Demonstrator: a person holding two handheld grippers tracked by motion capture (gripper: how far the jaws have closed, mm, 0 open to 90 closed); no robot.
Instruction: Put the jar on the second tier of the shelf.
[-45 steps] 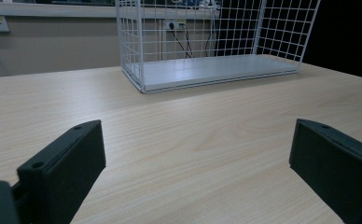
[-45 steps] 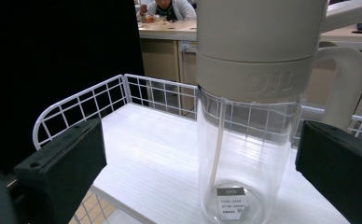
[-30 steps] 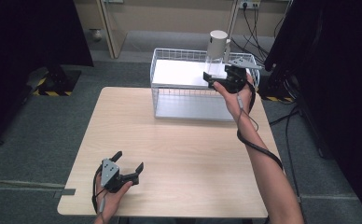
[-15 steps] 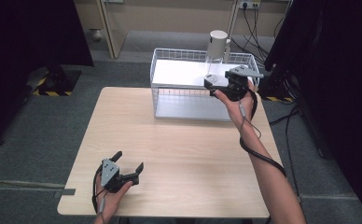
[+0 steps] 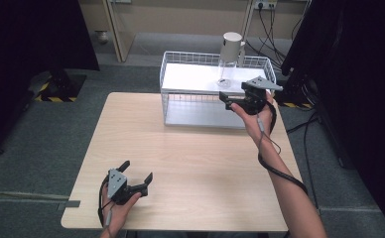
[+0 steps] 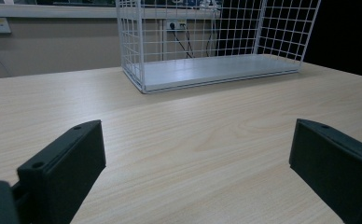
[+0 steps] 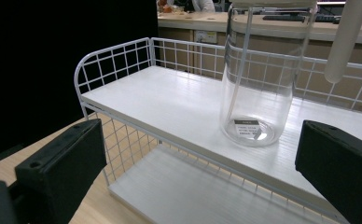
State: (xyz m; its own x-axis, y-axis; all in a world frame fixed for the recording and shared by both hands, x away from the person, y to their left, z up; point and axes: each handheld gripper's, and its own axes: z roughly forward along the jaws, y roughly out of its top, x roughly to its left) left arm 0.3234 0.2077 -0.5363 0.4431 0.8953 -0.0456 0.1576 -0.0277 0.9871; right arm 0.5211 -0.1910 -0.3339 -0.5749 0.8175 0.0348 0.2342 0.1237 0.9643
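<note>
Right gripper (image 5: 228, 100) is seen in the high view raised at the front right corner of a white wire rack (image 5: 180, 101), its jaws spread and nothing held between them. A clear glass jar (image 5: 227, 67) with a white lid is seen standing upright on the rack's upper shelf, toward its right end, just beyond the gripper and apart from it. Left gripper (image 5: 137, 172) is held low over the near left part of the wooden table (image 5: 200, 153), jaws parted and empty, well apart from the rack. A wide stretch of bare tabletop is left between the two grippers.

From the left gripper view, the open left gripper (image 6: 193, 163) is seen just above the table (image 6: 193, 116), with the rack (image 6: 132, 42) ahead and its lower shelf bare; the height of the rack's mesh side is shown here.

From the right gripper view, the spread right gripper (image 7: 198, 168) is seen level with the upper shelf. The jar (image 7: 258, 79) is shown empty, a label seen at its base, set back from the shelf's front edge. Free shelf is seen to the jar's left, up to the rack (image 7: 123, 56) end rail.
</note>
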